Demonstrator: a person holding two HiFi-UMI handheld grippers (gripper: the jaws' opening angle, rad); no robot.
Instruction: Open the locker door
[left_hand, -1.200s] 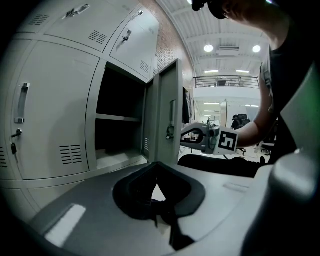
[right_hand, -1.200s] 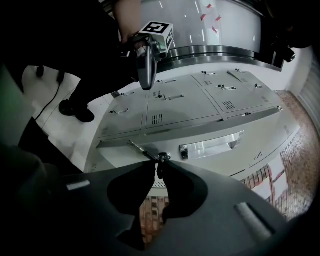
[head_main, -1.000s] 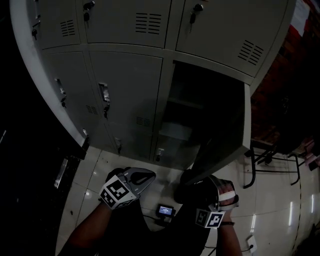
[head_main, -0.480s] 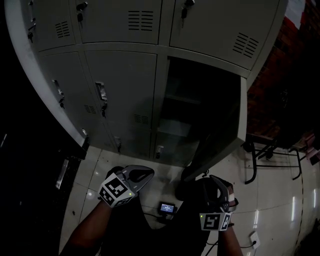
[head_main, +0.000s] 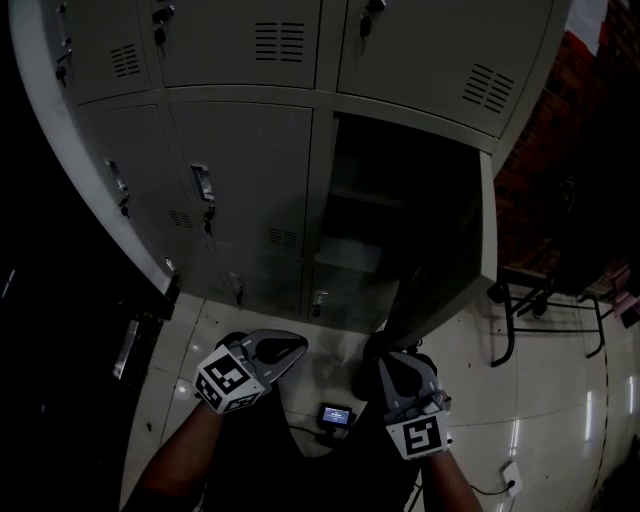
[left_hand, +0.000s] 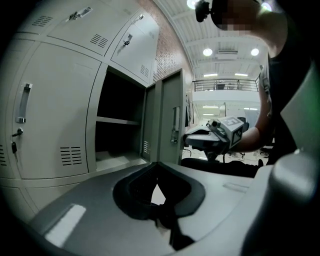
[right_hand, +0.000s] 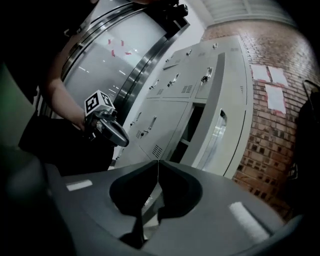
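The grey locker bank fills the top of the head view. Its lower right door (head_main: 452, 270) stands swung out, showing a dark compartment (head_main: 385, 200) with a shelf. That door (left_hand: 171, 122) also shows in the left gripper view, and from its edge (right_hand: 220, 117) in the right gripper view. My left gripper (head_main: 298, 346) hangs low in front of the lockers, jaws shut and empty (left_hand: 157, 163). Just below the door's bottom corner, my right gripper (head_main: 386, 366) touches nothing. Its jaws are closing, tips together (right_hand: 158, 161), nothing between them.
Closed locker doors with handles (head_main: 203, 185) lie left of the open one. A small lit device (head_main: 333, 415) and a cable lie on the tiled floor between my arms. A metal-framed stand (head_main: 540, 310) and a brick wall (head_main: 565, 130) are at the right.
My right gripper has drawn left and turned below the door's bottom corner, its marker cube now facing up. The door and left gripper have stayed put.
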